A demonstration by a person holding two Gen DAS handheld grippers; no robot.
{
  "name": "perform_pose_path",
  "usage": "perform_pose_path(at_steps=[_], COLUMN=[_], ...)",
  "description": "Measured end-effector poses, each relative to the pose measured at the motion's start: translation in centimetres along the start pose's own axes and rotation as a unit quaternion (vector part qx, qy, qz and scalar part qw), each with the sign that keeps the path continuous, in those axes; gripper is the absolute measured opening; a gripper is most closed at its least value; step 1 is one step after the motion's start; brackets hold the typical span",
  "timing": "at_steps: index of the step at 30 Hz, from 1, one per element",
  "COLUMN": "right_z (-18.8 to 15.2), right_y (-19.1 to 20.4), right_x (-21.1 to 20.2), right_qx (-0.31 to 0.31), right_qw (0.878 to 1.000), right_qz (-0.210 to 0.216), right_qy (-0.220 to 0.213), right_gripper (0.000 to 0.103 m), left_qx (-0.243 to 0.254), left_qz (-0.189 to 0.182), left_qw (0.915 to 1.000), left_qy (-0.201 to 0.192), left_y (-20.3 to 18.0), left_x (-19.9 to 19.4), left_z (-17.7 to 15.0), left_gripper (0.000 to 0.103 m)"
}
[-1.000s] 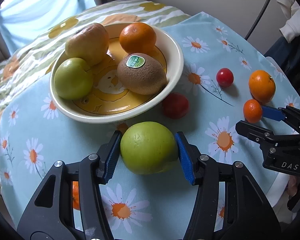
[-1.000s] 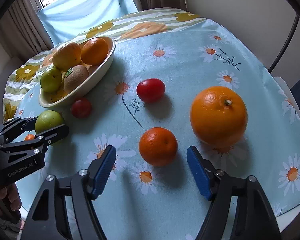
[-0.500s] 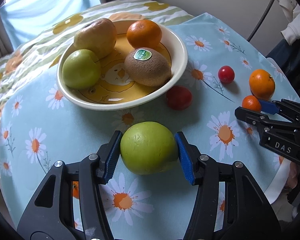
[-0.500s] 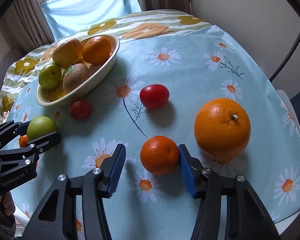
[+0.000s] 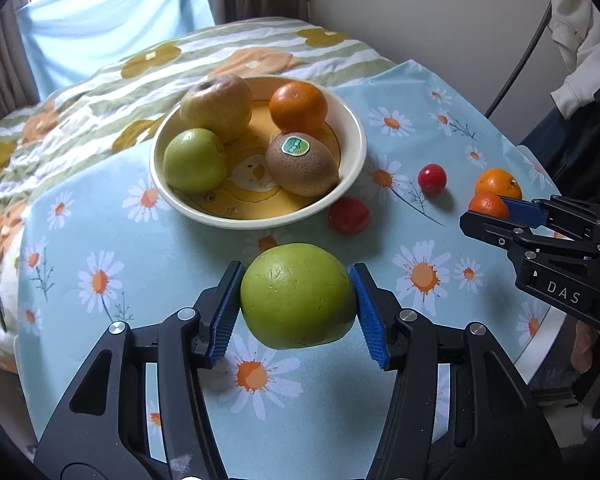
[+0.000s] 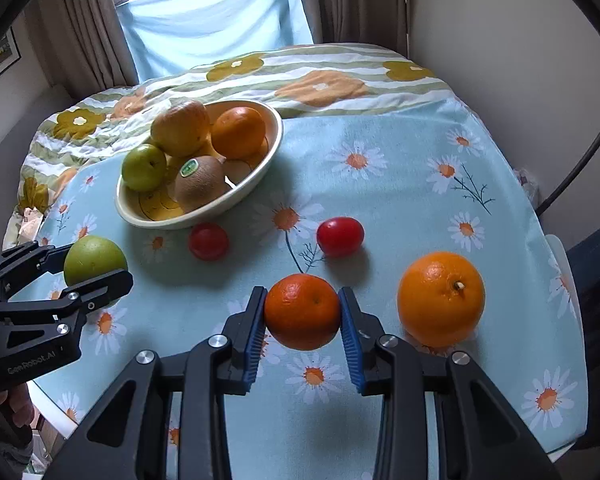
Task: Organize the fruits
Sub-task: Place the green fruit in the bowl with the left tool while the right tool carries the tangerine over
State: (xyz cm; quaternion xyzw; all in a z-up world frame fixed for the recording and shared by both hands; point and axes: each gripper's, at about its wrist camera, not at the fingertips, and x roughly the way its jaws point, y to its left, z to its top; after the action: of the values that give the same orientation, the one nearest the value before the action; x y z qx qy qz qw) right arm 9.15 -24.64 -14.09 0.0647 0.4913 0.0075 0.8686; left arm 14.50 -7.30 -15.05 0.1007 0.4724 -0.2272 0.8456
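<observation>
My left gripper [image 5: 296, 308] is shut on a big green apple [image 5: 296, 296], held just above the daisy tablecloth; the same apple [image 6: 94, 260] shows at the left of the right wrist view. My right gripper [image 6: 302, 330] is shut on a small mandarin [image 6: 302, 310], lifted off the cloth, its shadow beneath. A cream bowl [image 5: 352, 136] behind holds a yellow apple [image 5: 218, 106], a small green apple [image 5: 194, 160], an orange [image 5: 298, 108] and a kiwi [image 5: 302, 164]. A large orange [image 6: 440, 298] lies right of the mandarin.
Two small red fruits [image 6: 208, 241] [image 6: 340, 236] lie on the cloth between the bowl [image 6: 260, 168] and the grippers. A striped flowered blanket [image 6: 320, 68] covers the far side. The table's edge runs close on the right and at the front. A dark cable [image 5: 516, 64] hangs by the wall.
My right gripper went from open around the mandarin to shut on it and lifted it. The left gripper has risen with the green apple, and the bowl sits farther away.
</observation>
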Motion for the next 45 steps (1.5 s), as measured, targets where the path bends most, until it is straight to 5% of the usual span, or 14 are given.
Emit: perform_pose_path(at_steps=[16,34,45], right_z=[5.0,11.0,13.2], right_y=[2.7,2.0,0.7], right_x=[-4.5,2.4,5.4], right_qx=[-0.050,-0.174,-0.179], right_qw=[0.996,0.976,0.973], right_qz=[0.061,0.130,0.145], right_qy=[-0.030,0.002,0.019], right_gripper=[0.033,0.033,0.033], left_qx=[-0.017,-0.154,-0.167], left_qz=[0.031,0.088,0.111], left_qw=[0.9972,0.9829,0.9791], left_qy=[-0.066,-0.047,-0.034], left_y=[0.8,2.8,2.7], left_x=[-5.7,2.7,5.1], left_z=[4.0,7.3,7.1], left_gripper=[0.059,0.059,0.059])
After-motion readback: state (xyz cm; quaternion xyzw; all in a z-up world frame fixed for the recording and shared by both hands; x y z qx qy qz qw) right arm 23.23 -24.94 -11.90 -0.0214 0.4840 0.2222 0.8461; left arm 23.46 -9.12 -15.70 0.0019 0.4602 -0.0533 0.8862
